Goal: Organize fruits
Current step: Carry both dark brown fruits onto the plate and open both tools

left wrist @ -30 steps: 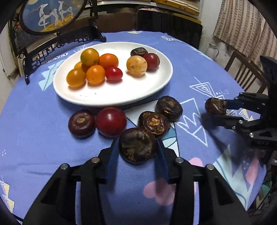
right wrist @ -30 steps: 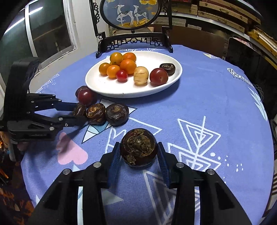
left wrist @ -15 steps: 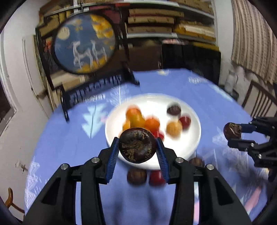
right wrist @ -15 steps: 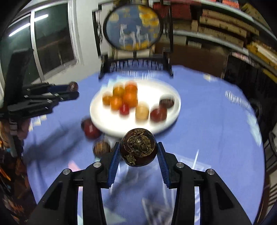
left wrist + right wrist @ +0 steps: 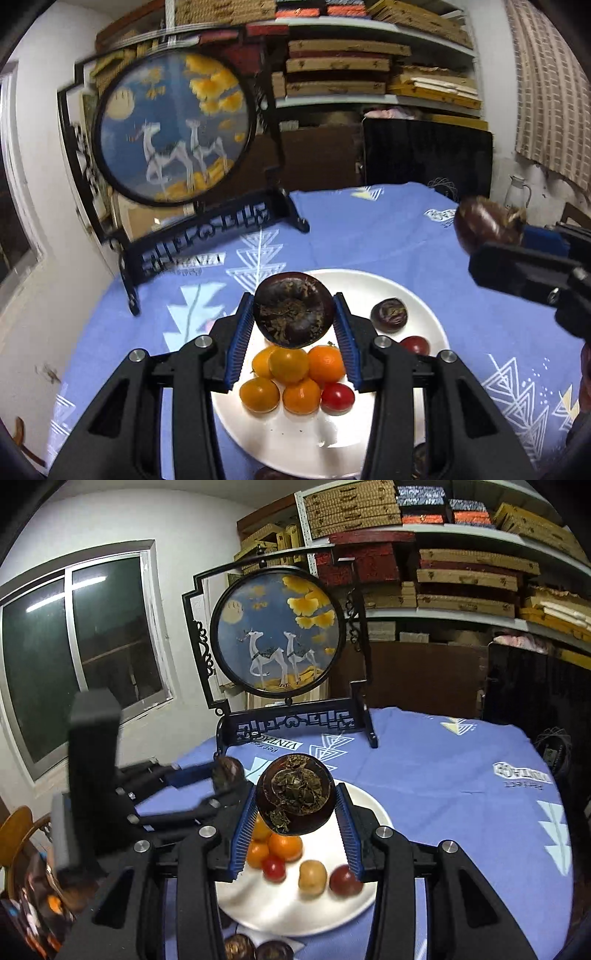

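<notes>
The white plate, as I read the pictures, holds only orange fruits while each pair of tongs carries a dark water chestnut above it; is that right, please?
Not quite: the white plate also holds red fruits, a dark water chestnut and, in the right wrist view, a tan fruit. Each pair of tongs does carry a dark water chestnut above it.

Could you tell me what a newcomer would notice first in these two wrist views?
Each gripper's blue-padded fingers clamp a dark water chestnut above the white plate, where oranges cluster near small red fruits. Behind the plate, on the blue tablecloth, stands a round framed deer painting.
</notes>
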The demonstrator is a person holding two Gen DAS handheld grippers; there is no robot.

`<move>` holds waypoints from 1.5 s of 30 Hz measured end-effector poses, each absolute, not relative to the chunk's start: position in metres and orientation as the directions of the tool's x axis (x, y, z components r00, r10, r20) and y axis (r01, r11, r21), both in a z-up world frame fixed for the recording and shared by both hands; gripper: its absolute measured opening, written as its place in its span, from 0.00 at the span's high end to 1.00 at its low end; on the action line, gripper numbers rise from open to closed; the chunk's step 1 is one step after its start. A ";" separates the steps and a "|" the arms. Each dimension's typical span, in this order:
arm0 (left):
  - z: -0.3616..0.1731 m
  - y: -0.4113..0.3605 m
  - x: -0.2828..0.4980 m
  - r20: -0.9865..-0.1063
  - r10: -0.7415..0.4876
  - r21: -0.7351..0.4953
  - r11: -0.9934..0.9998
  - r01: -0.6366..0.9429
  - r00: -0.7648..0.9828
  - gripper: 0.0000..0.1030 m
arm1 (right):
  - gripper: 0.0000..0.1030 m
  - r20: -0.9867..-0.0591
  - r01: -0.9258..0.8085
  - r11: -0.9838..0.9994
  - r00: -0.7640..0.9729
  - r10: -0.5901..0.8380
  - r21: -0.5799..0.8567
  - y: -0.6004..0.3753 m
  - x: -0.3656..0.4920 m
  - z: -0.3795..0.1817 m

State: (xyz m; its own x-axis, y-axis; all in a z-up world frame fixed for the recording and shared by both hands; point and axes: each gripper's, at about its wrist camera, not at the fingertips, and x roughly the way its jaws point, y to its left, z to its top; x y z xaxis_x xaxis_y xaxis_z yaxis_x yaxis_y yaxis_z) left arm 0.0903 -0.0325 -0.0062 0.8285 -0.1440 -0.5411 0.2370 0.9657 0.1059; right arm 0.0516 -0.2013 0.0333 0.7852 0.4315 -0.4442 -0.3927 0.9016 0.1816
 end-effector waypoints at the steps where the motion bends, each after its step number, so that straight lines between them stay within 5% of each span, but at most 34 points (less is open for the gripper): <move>1: -0.012 -0.029 0.094 -0.552 -0.144 0.092 0.969 0.231 0.821 0.60 | 0.59 -0.448 -0.392 0.902 0.783 0.431 0.183 -0.198 0.059 0.030; 41: -0.041 -0.020 0.115 -0.592 -0.084 0.103 0.979 0.178 0.801 0.59 | 0.59 -0.546 -0.352 0.913 0.734 0.405 0.204 -0.177 0.106 -0.023; 45: -0.051 -0.020 0.123 -0.619 -0.073 0.090 0.982 0.163 0.782 0.51 | 0.56 -0.557 -0.304 0.937 0.755 0.348 0.173 -0.175 0.113 -0.033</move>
State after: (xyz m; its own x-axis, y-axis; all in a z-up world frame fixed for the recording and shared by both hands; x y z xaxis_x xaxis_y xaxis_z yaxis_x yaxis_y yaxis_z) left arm 0.1226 -0.0205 -0.0514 0.7816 -0.0731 -0.6195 0.1633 0.9824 0.0901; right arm 0.1127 -0.1748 -0.0334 0.7546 0.3477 -0.5566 -0.3040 0.9368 0.1730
